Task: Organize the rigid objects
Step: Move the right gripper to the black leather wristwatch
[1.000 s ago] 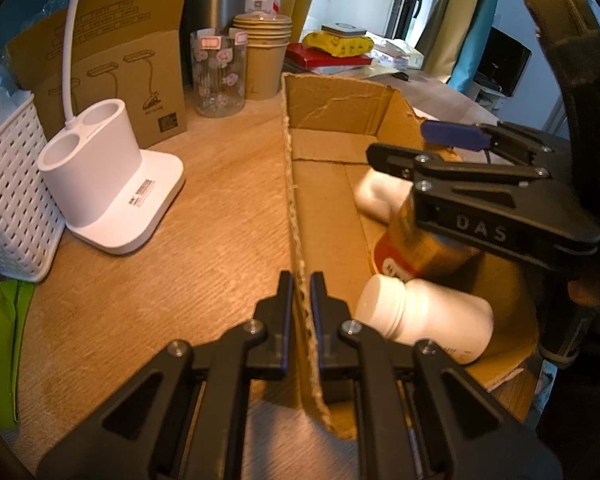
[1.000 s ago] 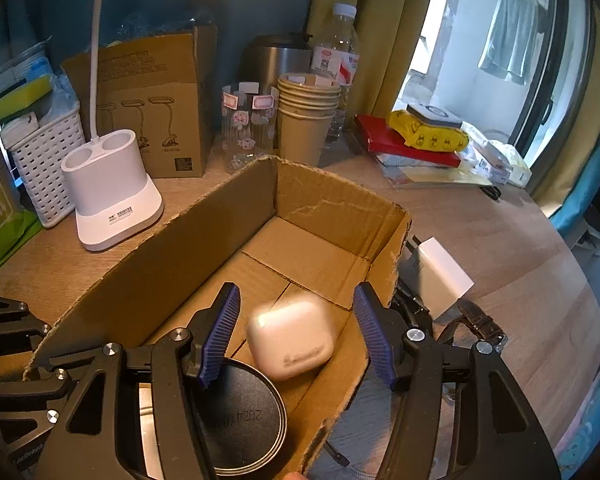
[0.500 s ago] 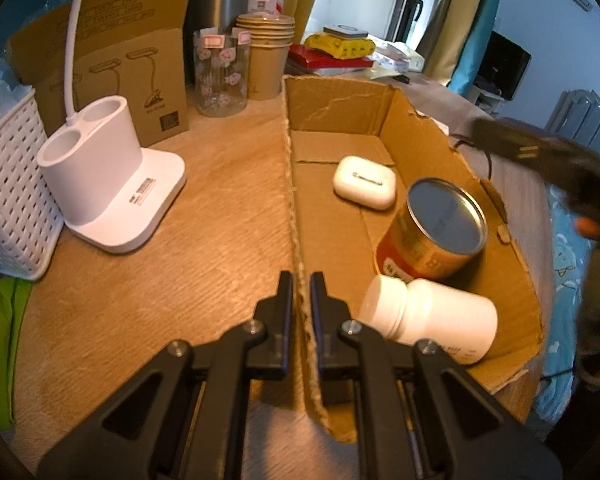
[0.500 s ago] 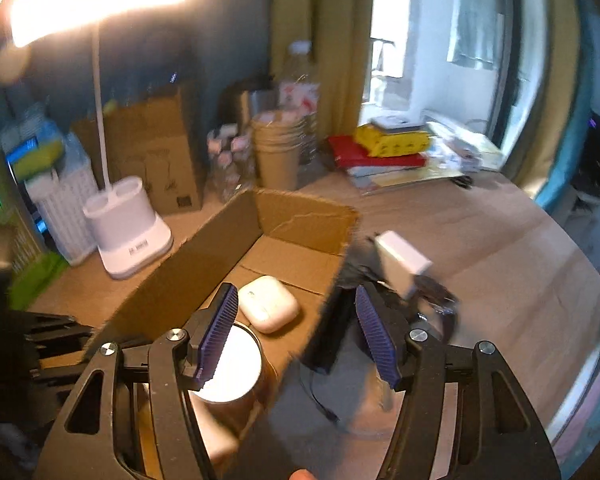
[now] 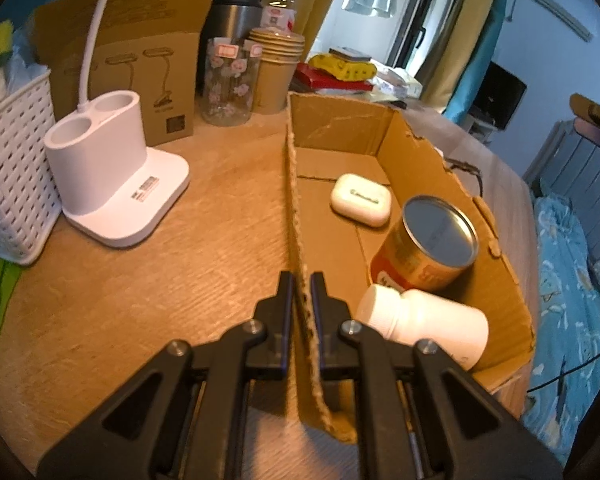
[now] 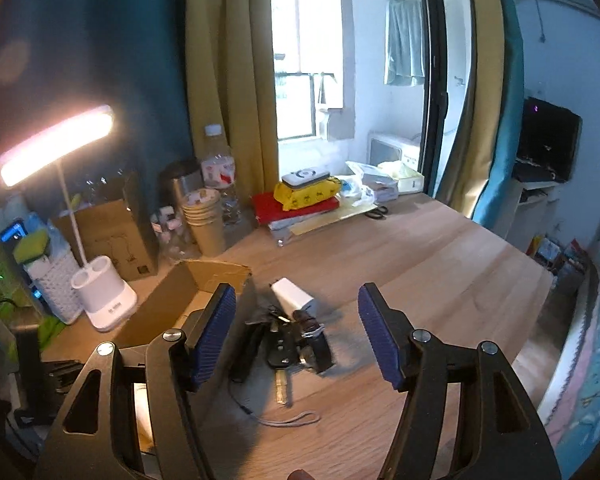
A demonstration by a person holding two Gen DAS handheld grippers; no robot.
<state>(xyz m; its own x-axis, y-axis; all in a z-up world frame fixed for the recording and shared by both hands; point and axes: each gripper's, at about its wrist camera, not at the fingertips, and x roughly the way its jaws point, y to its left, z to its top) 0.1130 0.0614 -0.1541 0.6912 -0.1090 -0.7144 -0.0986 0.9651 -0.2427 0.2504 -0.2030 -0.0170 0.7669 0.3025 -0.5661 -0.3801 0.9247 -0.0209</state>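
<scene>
— Cardboard box point(image 5: 416, 160) sits on the table point(image 5: 204, 248), holding an earbud case point(image 5: 361, 199), a tin can point(image 5: 432, 248) and a white bottle point(image 5: 424, 322) lying down.

— Your grippers?

— My left gripper point(image 5: 301, 292) pinches the box's near wall; my right gripper point(image 6: 296, 320) is opening wide — nothing between its jaws.
</scene>
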